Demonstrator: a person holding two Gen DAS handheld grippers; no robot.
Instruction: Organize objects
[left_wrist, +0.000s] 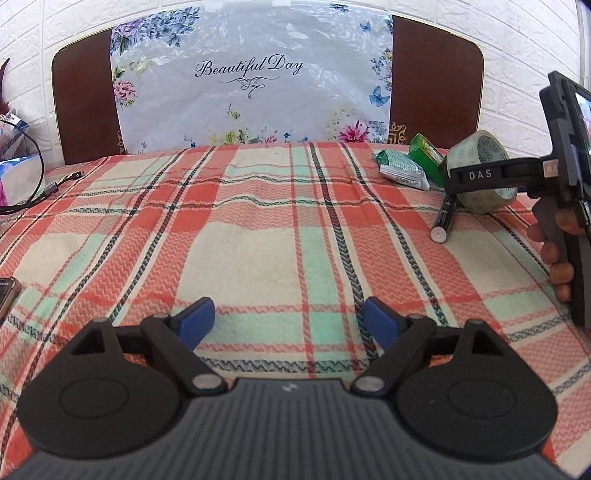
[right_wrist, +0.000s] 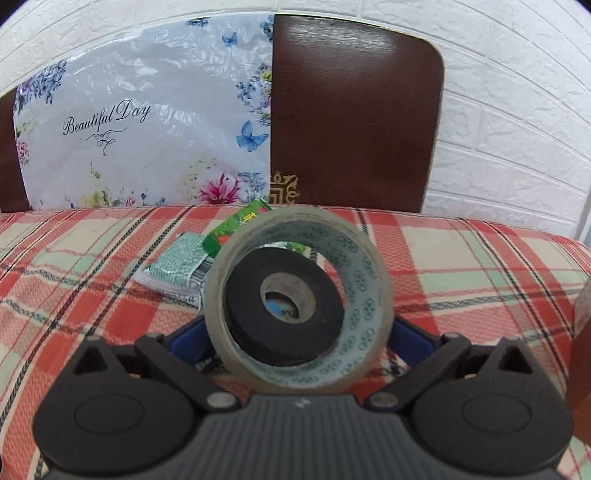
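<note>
My right gripper (right_wrist: 298, 332) is shut on a clear packing tape roll (right_wrist: 369, 280), standing on edge, with a black tape roll (right_wrist: 251, 317) sitting inside its ring. The left wrist view shows that clear roll (left_wrist: 480, 151) held at the far right, above a black marker (left_wrist: 441, 221). Behind it lie a white-green packet (left_wrist: 400, 168) and a green box (left_wrist: 424, 151); both also show in the right wrist view, the packet (right_wrist: 173, 271) and the box (right_wrist: 236, 229). My left gripper (left_wrist: 288, 321) is open and empty over the plaid bedspread (left_wrist: 258, 240).
A brown headboard (left_wrist: 436, 81) with a floral plastic bag (left_wrist: 251, 74) stands at the back against a white brick wall. A black cable (left_wrist: 37, 195) and bags lie at the far left. A phone edge (left_wrist: 5, 295) shows at the left. A brown object (right_wrist: 581, 339) sits at the right edge.
</note>
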